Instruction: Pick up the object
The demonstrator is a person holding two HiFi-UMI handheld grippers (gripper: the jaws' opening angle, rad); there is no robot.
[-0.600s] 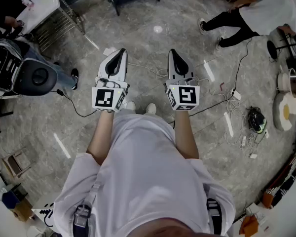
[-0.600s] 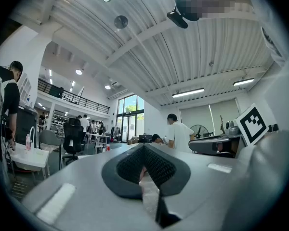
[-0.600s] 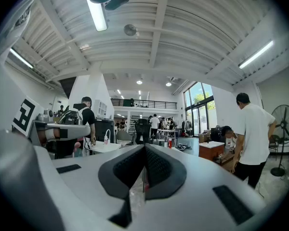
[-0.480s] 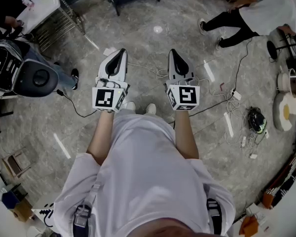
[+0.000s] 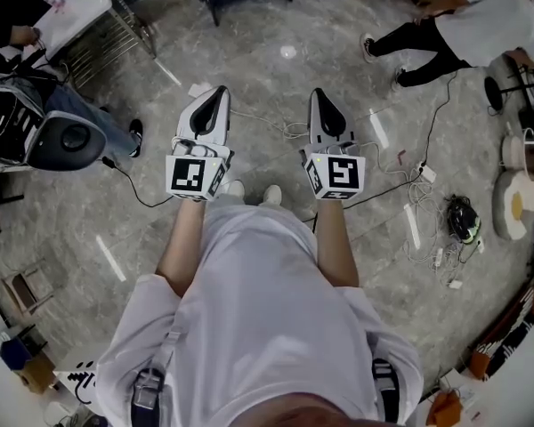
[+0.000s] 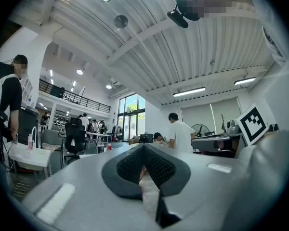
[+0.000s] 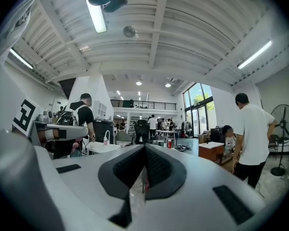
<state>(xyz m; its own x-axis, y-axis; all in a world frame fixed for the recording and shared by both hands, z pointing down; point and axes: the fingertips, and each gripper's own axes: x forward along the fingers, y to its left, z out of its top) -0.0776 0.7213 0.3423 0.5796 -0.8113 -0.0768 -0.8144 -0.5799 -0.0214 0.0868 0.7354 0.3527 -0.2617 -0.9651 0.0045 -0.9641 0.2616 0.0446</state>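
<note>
Glossy stone underfoot, matt plastic in hand

The floor looks like polished grey marbled stone, shiny with lamp glare. The left hand-held gripper and right hand-held gripper have smooth, matt, pale-grey plastic shells; the pads are black, finely dimpled and rubbery. The shirt is soft white cloth. The ceiling is ribbed white sheeting.

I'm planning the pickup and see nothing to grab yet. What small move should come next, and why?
Probably turn to bring the object into view before opening anything. The left gripper and right gripper are both shut and empty. They are held level in front of the person above the floor, and nothing to pick up shows close to either one.
</note>
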